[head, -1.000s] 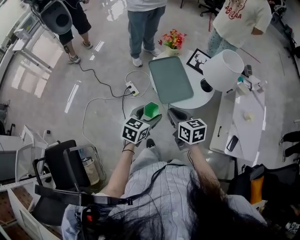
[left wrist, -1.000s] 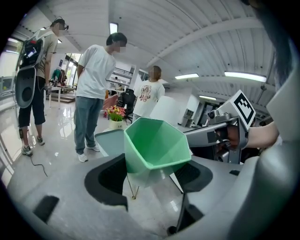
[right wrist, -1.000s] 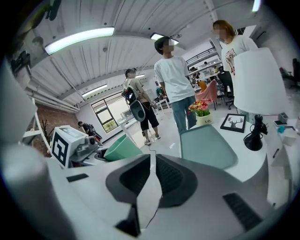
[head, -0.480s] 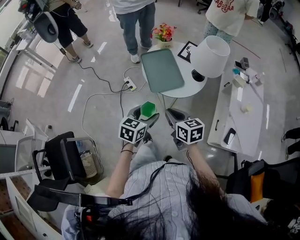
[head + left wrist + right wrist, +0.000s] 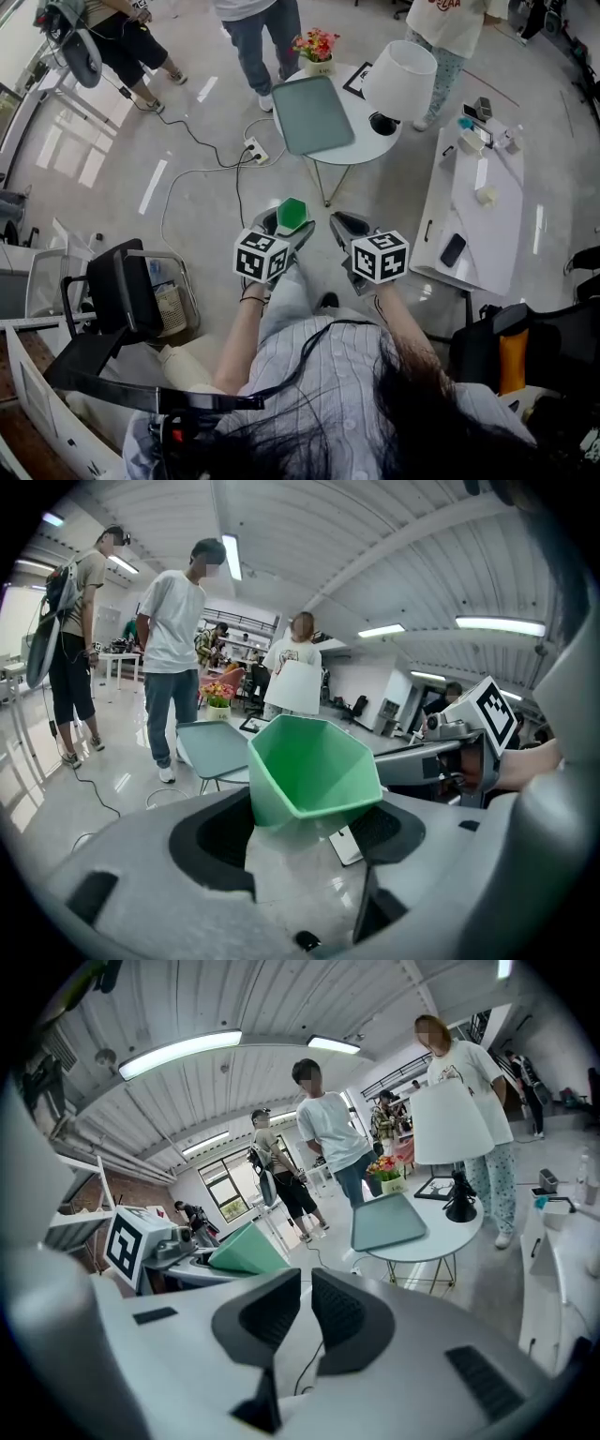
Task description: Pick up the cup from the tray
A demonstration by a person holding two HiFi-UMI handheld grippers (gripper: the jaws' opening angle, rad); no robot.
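We've carried the cup (image 5: 292, 212) farther from the tray (image 5: 311, 114), so the pickup looks done. The left gripper (image 5: 284, 228) fingers pinch it; the right gripper (image 5: 343, 225) fingers are pressed together.

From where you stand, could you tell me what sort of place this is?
Probably an open lab or studio: ceiling strip lights, a power strip with its cable loose on the bare floor, and a white workbench beside a round table.
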